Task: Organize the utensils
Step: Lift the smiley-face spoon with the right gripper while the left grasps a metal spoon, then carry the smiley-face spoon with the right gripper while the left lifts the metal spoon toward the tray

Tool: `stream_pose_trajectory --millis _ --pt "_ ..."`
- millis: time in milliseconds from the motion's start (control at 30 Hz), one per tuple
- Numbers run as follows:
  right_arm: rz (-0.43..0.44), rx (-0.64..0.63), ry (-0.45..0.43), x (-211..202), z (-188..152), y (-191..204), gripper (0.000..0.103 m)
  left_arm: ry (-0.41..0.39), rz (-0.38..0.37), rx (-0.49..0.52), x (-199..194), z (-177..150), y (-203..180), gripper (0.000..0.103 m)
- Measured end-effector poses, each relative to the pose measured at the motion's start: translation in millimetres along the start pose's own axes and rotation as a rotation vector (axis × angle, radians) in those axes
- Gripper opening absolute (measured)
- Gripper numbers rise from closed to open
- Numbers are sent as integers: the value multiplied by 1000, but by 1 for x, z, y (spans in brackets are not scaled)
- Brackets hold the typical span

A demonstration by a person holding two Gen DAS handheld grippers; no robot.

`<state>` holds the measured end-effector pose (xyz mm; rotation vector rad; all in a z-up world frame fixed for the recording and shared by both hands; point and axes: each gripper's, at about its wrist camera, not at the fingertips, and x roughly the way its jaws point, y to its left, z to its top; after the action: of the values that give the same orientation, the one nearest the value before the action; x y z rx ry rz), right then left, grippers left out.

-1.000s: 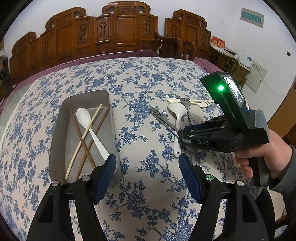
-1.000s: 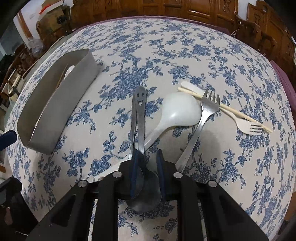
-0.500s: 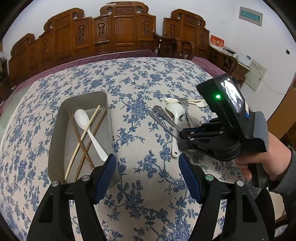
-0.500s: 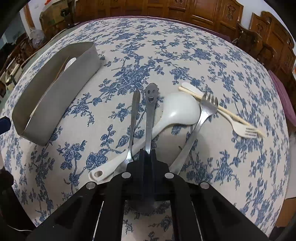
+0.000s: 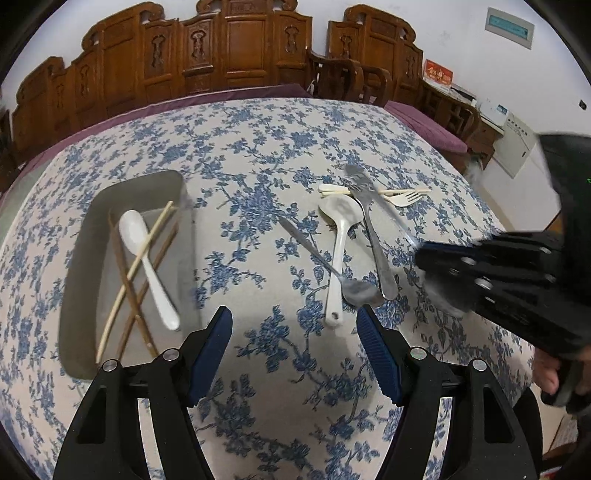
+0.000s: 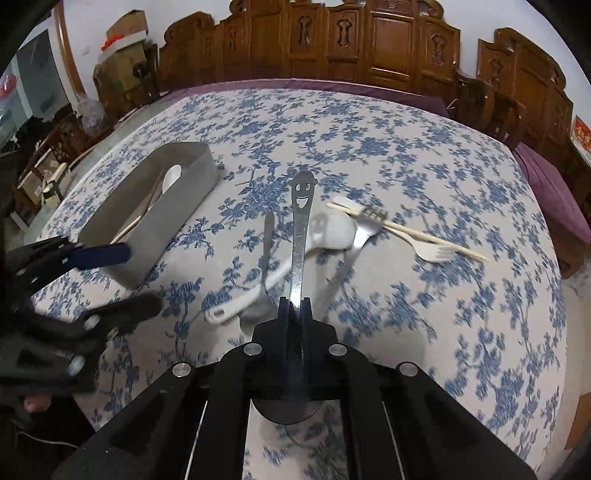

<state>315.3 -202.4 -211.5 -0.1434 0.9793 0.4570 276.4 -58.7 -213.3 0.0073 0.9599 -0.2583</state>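
My right gripper [image 6: 295,301] is shut on a metal spoon with a smiley-face handle [image 6: 301,221] and holds it lifted above the table; the spoon also shows in the left wrist view [image 5: 376,199]. A second metal spoon [image 5: 317,254], a white ladle spoon [image 5: 340,236], a metal fork [image 5: 373,236], a pale plastic fork [image 5: 404,199] and a pale chopstick [image 5: 369,192] lie on the cloth. The grey tray [image 5: 77,243] holds a white spoon [image 5: 147,254] and chopsticks [image 5: 136,266]. My left gripper [image 5: 295,350] is open and empty above the cloth, near the tray's front right corner.
The round table has a blue floral cloth [image 5: 258,155]. Carved wooden chairs [image 5: 229,48] ring the far side. The tray also shows in the right wrist view [image 6: 162,214], with my left gripper [image 6: 103,277] in front of it. Boxes [image 6: 122,33] stand far left.
My right gripper has lifted the smiley-handled spoon off the table and moved up and right. The other metal spoon stays on the cloth. My left gripper has barely moved.
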Motion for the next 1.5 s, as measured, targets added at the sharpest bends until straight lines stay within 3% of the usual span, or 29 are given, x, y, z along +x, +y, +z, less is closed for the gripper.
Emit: stream_pose_trajectory --millis 133,333,433,500,833,900,1167,1500 --pt "-5 17 0 -8 -19 -13 7 20 -1 -6 16 7 -7 67" --pt "-2 48 0 -12 -38 -33 7 61 -2 -24 43 19 -16 59" --pt "6 67 -7 -14 -43 -39 7 72 -3 -24 54 26 -22 51" --pt "13 78 -7 -13 -44 -43 7 88 -5 -38 62 31 -25 39" --pt "22 99 -15 -17 -43 -50 7 164 30 -143 91 53 -21 25" --pt "22 100 -15 -17 -43 -50 7 177 39 -148 96 55 -19 18" --pt "16 109 -23 -21 -43 -53 7 229 77 -150 104 56 -21 17" --pt "14 117 -30 -23 -41 -58 7 265 140 -71 104 56 -32 17"
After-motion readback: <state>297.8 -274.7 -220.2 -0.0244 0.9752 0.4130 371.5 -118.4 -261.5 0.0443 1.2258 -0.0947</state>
